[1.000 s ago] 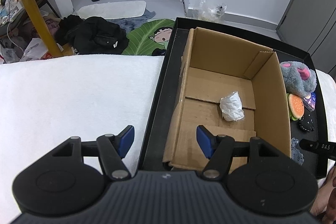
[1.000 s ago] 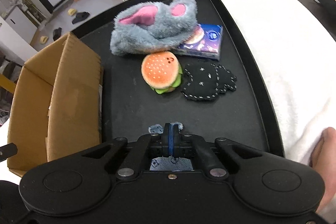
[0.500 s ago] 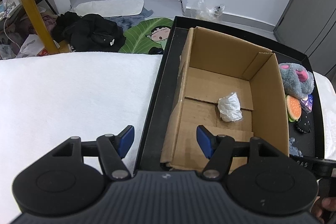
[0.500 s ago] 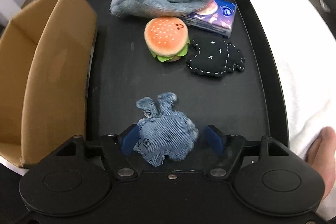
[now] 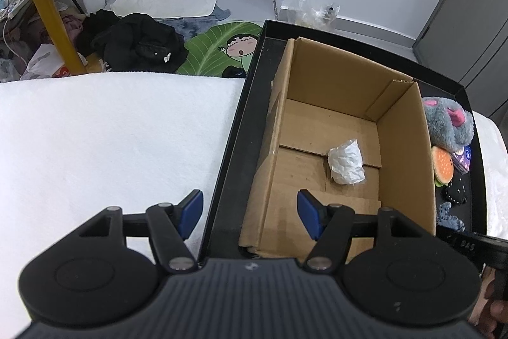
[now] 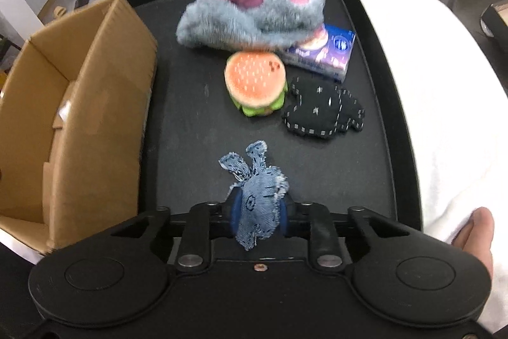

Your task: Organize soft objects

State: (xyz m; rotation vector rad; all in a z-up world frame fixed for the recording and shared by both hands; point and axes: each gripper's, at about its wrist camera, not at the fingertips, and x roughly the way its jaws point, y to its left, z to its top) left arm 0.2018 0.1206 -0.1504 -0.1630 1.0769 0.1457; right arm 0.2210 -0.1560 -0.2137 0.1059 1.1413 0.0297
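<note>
Right tongs (image 6: 258,213) pinch denim toy (image 6: 260,199) | left view: white wad (image 5: 346,161) inside box (image 5: 403,148)

Low in the left wrist view, we hold the left hand-held gripper (image 5: 250,213) with its blue pads (image 5: 190,213) well apart, nothing between them. Our right hand-held gripper (image 6: 258,213) has just been closing; its pads now pinch a denim toy (image 6: 260,199). Our thumb (image 6: 476,235) shows at lower right.

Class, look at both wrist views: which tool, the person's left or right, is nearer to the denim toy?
Right. The right tool is closed on the denim toy, its jaws having just closed. The left tool hangs open over the cardboard box's near-left corner, away from it.
</note>
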